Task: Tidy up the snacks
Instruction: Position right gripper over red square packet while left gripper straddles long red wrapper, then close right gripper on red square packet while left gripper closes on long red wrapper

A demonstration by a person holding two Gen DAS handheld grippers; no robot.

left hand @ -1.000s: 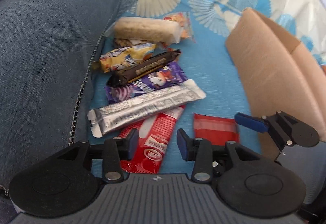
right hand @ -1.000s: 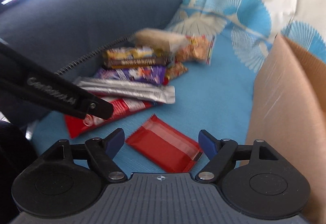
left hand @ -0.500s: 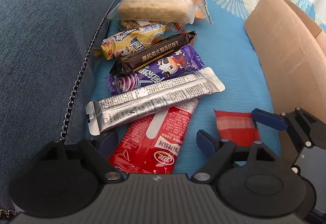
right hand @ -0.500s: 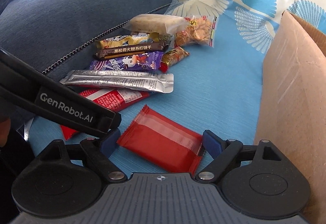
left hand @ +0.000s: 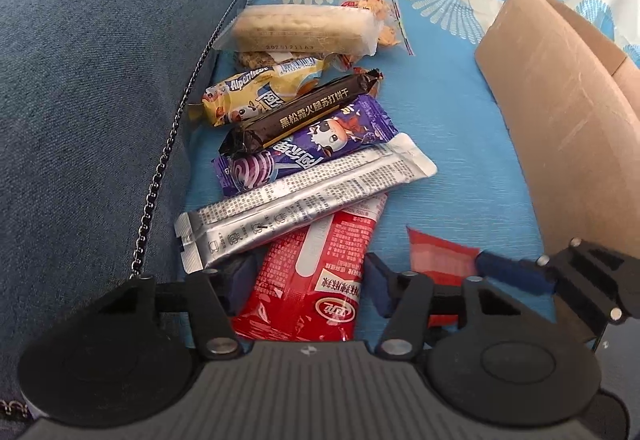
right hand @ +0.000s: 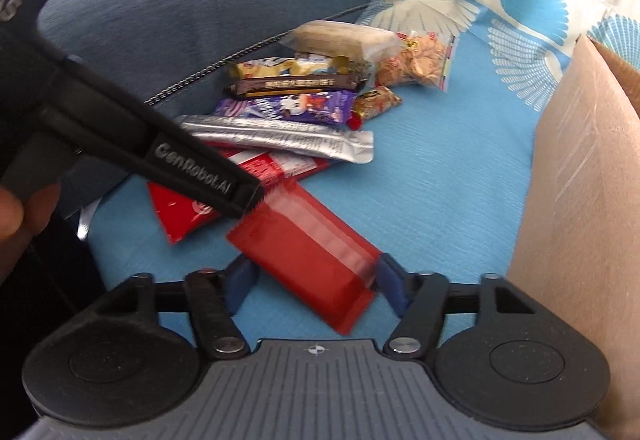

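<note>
Snacks (left hand: 304,144) strew blue cloth (left hand: 448,112); both grippers (left hand: 306,280) (right hand: 316,280) closing, each clamped on a red packet.

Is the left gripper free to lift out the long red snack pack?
Probably not cleanly. The left gripper has just been closing around the long red snack pack, but the silver pack lies across its far end.
</note>
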